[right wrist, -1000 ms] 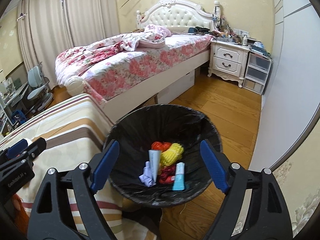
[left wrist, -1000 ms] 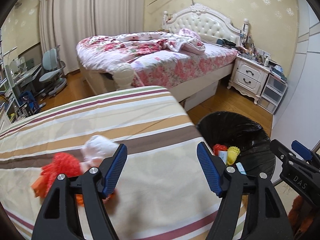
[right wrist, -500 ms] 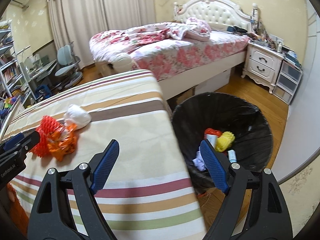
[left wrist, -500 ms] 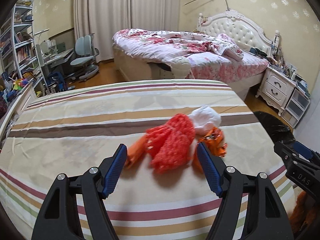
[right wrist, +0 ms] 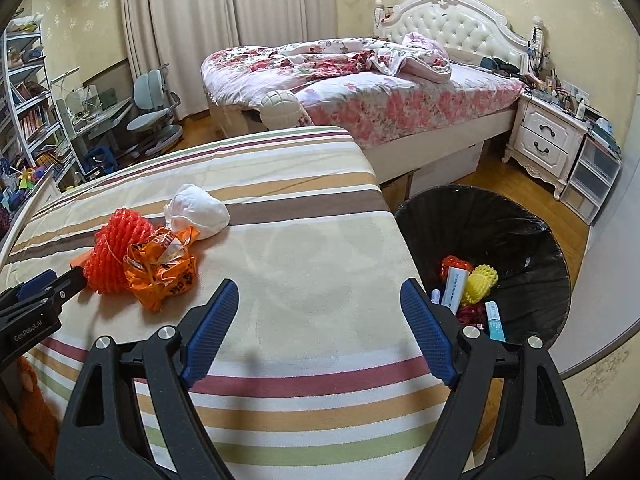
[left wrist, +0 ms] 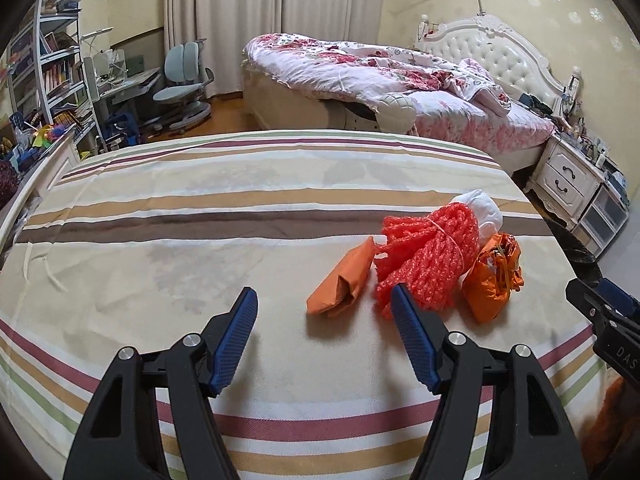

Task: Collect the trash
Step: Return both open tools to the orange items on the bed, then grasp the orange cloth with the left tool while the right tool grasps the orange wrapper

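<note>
On the striped tablecloth (left wrist: 200,208) lies a cluster of trash: a folded orange wrapper (left wrist: 344,280), a red foam net (left wrist: 424,256), a crumpled orange bag (left wrist: 494,276) and a white wad (left wrist: 482,210). My left gripper (left wrist: 322,300) hovers just short of the orange wrapper, its jaws closing with nothing between them. The right gripper (right wrist: 318,292) stands open over bare cloth, right of the orange bag (right wrist: 160,272), red net (right wrist: 116,248) and white wad (right wrist: 198,212). A black-lined bin (right wrist: 520,240) with several discarded items stands at the table's right edge.
A flowered bed (right wrist: 360,80) lies beyond the table, with a white nightstand (right wrist: 548,144) and drawers to the right. A desk, chair (left wrist: 180,80) and bookshelves (left wrist: 48,64) fill the left. Wooden floor surrounds the bin.
Both grippers swung left, away from the bin and over the table. The trash cluster now sits ahead-right of the left gripper, whose jaws have narrowed a little.
</note>
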